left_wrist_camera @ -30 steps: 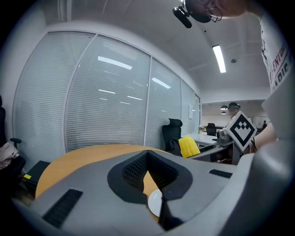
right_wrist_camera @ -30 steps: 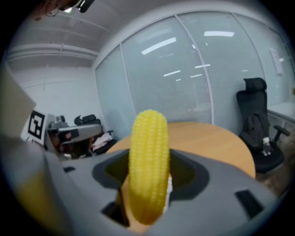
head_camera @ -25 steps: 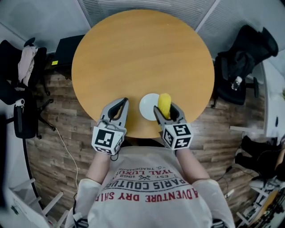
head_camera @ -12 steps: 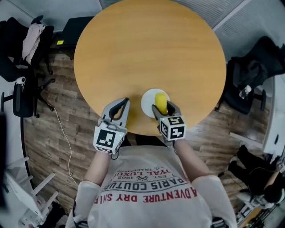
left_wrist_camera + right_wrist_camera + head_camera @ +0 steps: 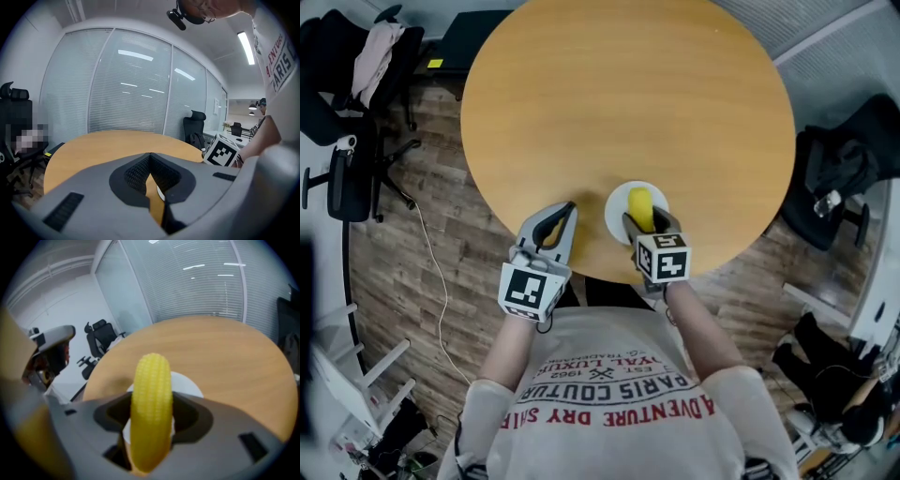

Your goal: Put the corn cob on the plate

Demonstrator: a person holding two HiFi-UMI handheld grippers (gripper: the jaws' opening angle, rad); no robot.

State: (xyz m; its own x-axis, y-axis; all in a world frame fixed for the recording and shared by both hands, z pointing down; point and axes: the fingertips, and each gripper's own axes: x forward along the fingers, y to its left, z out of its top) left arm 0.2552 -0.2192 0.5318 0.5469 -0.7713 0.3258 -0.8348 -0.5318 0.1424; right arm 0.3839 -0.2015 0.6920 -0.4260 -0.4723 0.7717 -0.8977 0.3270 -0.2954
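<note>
A yellow corn cob (image 5: pixel 640 207) (image 5: pixel 151 408) stands lengthwise between the jaws of my right gripper (image 5: pixel 645 223) (image 5: pixel 150 427), which is shut on it. The cob hangs just over a small white plate (image 5: pixel 619 210) (image 5: pixel 187 383) near the front edge of the round wooden table (image 5: pixel 628 103). Whether the cob touches the plate I cannot tell. My left gripper (image 5: pixel 553 225) (image 5: pixel 152 180) hovers over the table's front edge to the left of the plate, its jaws closed with nothing between them.
Black office chairs (image 5: pixel 347 112) stand left of the table, and another chair with dark bags (image 5: pixel 848 164) sits at the right. A cable (image 5: pixel 431 272) runs over the wooden floor. Blinds and glass walls fill the gripper views.
The right gripper with the cob has shifted slightly forward over the plate. The head view has drifted, so the table sits a little higher and to the right. The left gripper kept its place.
</note>
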